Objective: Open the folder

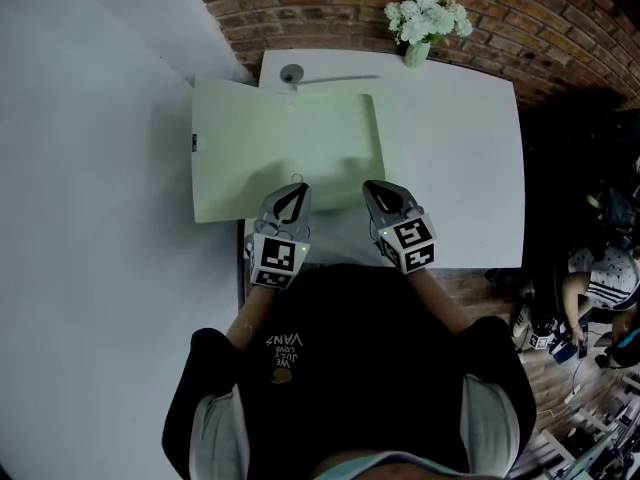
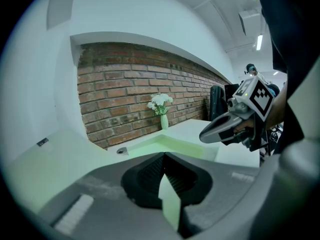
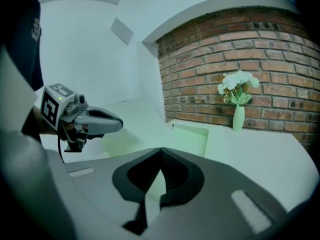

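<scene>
A pale green folder [image 1: 285,143] lies flat on the white table [image 1: 460,168], its left part reaching past the table's left edge. My left gripper [image 1: 297,188] hovers over the folder's near edge, shut, with nothing visibly held. My right gripper [image 1: 377,189] sits just past the folder's near right corner, also shut. In the left gripper view the closed tips [image 2: 164,154] point along the folder [image 2: 175,145], and the right gripper [image 2: 206,133] shows at the right. In the right gripper view the closed tips [image 3: 161,149] face the folder [image 3: 192,136], and the left gripper [image 3: 118,124] is at the left.
A vase of white flowers [image 1: 425,23] stands at the table's far edge against the brick wall [image 1: 330,8]. A small round fitting [image 1: 291,73] sits just beyond the folder. A white wall [image 1: 100,168] runs along the left. Another person [image 1: 600,288] sits at the far right.
</scene>
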The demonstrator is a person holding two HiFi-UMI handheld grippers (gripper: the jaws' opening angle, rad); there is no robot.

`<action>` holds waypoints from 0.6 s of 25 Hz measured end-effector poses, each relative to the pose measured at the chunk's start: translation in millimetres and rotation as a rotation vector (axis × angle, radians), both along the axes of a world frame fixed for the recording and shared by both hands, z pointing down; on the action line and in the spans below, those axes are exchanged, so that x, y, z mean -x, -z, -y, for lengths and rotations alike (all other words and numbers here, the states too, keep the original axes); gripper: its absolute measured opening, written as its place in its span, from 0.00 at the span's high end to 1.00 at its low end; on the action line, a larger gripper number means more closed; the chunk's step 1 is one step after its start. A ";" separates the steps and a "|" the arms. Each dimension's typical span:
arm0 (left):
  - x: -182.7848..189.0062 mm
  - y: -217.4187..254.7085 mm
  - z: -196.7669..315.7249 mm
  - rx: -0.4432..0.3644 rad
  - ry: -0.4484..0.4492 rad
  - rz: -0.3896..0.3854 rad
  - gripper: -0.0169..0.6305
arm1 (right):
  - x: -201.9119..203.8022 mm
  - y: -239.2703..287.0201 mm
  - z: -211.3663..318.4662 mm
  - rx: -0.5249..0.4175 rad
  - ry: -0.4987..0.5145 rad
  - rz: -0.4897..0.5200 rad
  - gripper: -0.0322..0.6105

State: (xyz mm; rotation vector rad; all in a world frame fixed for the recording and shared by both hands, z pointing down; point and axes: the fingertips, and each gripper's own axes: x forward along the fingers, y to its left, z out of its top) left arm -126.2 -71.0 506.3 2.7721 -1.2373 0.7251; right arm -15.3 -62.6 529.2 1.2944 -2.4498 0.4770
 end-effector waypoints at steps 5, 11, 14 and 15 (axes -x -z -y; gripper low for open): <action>3.1 -0.5 -0.4 0.001 -0.002 -0.002 0.97 | 0.9 0.2 0.2 -0.011 -0.005 -0.007 0.95; 7.3 0.6 0.0 -0.001 0.000 0.005 0.97 | 1.7 5.6 1.5 -0.027 -0.008 -0.005 0.95; 8.0 1.2 0.8 -0.001 0.001 0.002 0.97 | 0.6 4.1 1.4 -0.024 -0.006 -0.013 0.95; 8.0 1.1 1.0 0.000 0.001 0.001 0.97 | 0.6 3.8 1.4 -0.024 -0.004 -0.016 0.96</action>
